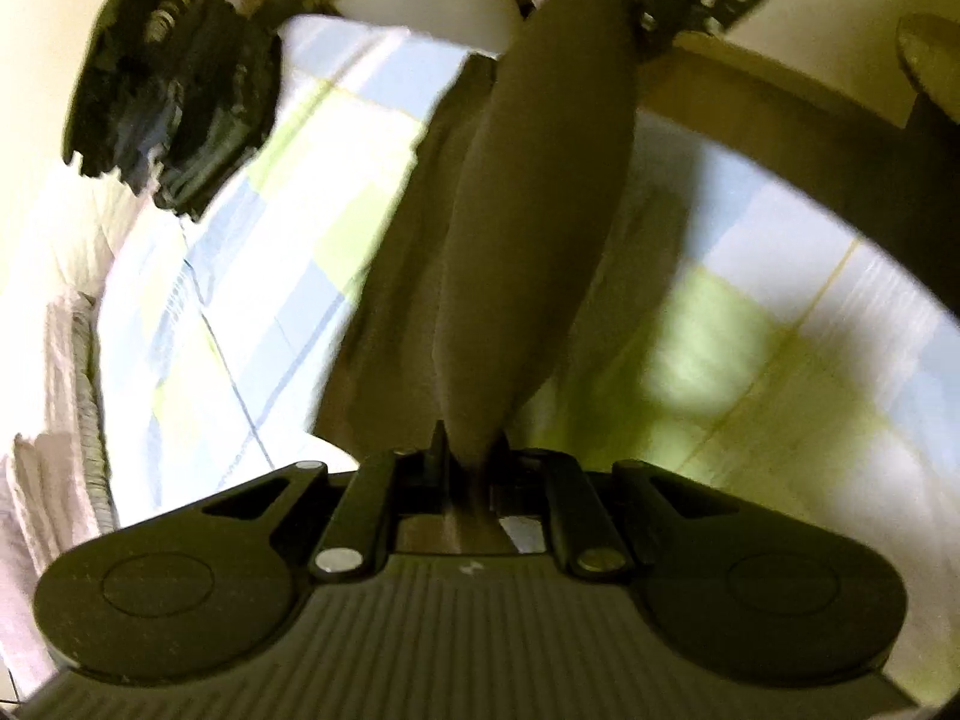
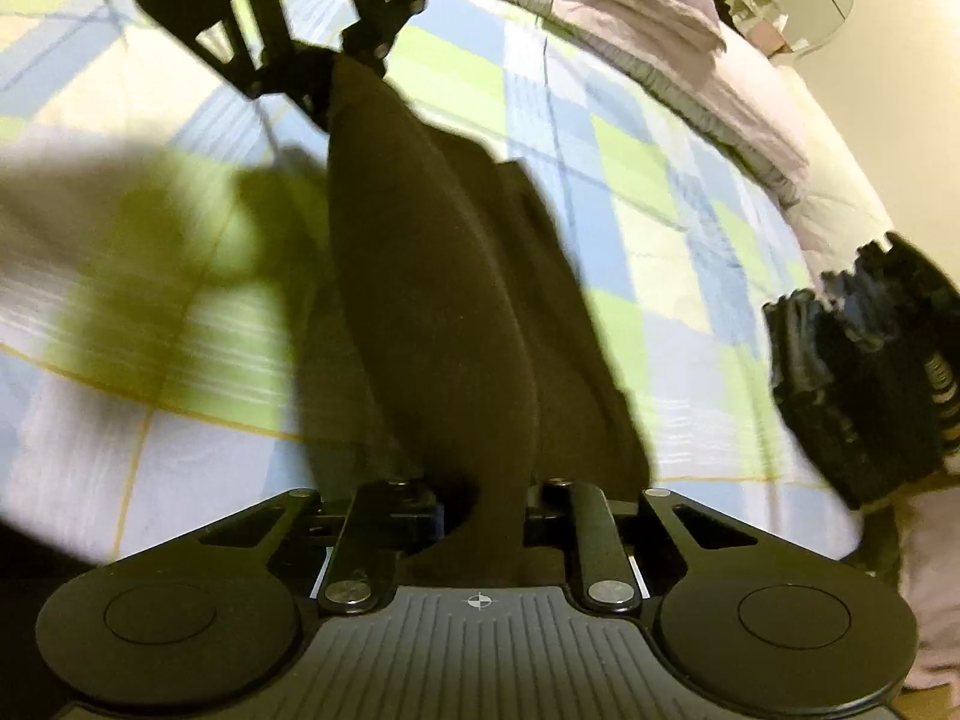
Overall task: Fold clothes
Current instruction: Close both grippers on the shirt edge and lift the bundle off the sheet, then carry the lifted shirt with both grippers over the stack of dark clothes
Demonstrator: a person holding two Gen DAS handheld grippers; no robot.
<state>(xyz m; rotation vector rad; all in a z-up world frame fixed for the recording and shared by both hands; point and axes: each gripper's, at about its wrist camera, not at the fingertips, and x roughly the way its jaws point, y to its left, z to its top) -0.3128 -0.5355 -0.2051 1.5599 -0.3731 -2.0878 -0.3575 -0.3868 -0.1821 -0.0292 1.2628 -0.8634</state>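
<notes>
**Both grippers clamped on one dark garment**

Left gripper (image 1: 468, 468) pinched tight on the dark garment (image 1: 528, 228), bottom centre of its view. Right gripper (image 2: 486, 498) clamped on the other end, same spot in its own view. Facing each other, cloth stretched between and held above the checked bedsheet (image 2: 630, 180). Motion-blurred throughout. One garment held, two grippers, one black pile (image 2: 864, 384) at right edge, folded pale bedding (image 2: 648, 18) upper right.

Your cloth (image 2: 432, 300) spans btwn both grippers, blocking the middle. Open bedsheet (image 2: 150, 450) on your L side. On the R, black pile (image 2: 864, 384) and folded bedding (image 2: 690, 60) crowd the edge; sheet btwn them passable.
</notes>
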